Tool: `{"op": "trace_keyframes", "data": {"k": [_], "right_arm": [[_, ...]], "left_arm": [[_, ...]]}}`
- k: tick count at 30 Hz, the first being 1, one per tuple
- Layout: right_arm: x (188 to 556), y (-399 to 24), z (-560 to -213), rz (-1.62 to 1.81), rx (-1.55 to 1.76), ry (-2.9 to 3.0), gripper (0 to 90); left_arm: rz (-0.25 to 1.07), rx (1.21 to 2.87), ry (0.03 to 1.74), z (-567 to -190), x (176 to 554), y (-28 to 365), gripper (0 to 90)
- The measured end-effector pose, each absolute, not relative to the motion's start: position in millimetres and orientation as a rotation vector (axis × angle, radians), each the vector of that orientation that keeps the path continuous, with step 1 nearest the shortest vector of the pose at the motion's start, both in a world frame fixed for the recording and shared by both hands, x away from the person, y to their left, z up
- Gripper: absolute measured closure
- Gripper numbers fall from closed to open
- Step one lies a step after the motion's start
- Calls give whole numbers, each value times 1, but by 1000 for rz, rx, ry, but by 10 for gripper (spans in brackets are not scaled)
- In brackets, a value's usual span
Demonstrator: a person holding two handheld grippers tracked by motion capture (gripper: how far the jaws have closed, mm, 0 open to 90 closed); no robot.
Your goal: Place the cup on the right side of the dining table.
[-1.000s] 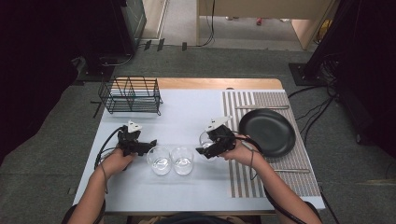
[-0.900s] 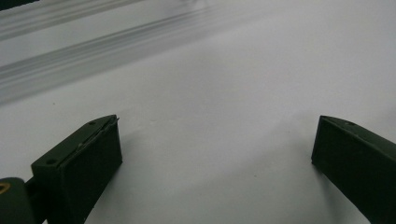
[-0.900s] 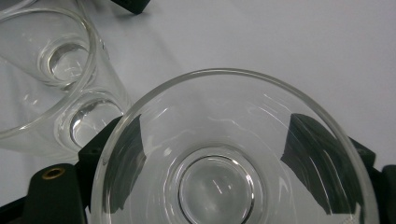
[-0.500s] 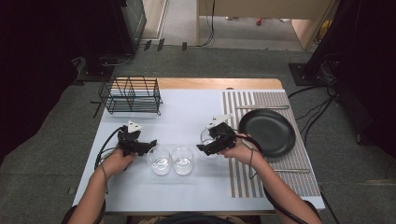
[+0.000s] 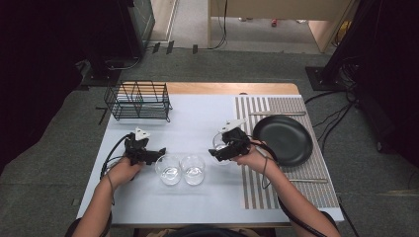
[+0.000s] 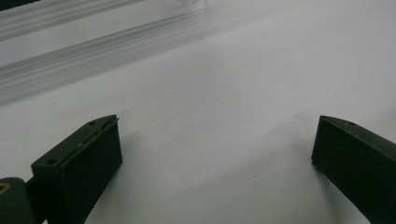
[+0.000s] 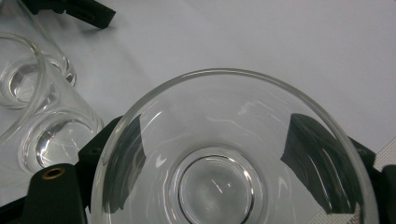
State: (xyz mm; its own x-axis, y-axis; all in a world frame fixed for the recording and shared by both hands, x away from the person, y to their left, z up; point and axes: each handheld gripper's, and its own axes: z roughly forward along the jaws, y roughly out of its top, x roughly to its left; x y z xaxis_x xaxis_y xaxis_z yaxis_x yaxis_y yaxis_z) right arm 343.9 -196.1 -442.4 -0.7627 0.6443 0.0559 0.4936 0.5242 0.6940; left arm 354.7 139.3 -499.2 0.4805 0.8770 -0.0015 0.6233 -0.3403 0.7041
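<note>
My right gripper (image 5: 216, 151) is shut on a clear glass (image 5: 218, 142) near the table's middle, just left of the striped mat. In the right gripper view the glass (image 7: 224, 154) stands between my gripper (image 7: 217, 156)'s two black jaws, which show through its wall on either side. Two more empty glasses (image 5: 169, 170) (image 5: 192, 169) stand side by side in front, also seen as glasses (image 7: 56, 140) at the left of the right gripper view. My left gripper (image 5: 159, 151) stands open just left of them, its gripper (image 6: 217, 123) jaws wide apart over bare white table.
A black wire rack (image 5: 138, 101) stands at the far left of the white table (image 5: 197, 118). A black plate (image 5: 282, 139) lies on the striped mat (image 5: 289, 190) at the right, with slim cutlery (image 5: 276, 113) beyond it and more (image 5: 306, 180) in front.
</note>
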Motion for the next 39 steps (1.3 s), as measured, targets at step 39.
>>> {"op": "trace_keyframes", "data": {"k": [39], "right_arm": [[358,-201,-443,1033,1103,2482,190]], "left_arm": [[508,2079,1236,-499,355,139,15]]}}
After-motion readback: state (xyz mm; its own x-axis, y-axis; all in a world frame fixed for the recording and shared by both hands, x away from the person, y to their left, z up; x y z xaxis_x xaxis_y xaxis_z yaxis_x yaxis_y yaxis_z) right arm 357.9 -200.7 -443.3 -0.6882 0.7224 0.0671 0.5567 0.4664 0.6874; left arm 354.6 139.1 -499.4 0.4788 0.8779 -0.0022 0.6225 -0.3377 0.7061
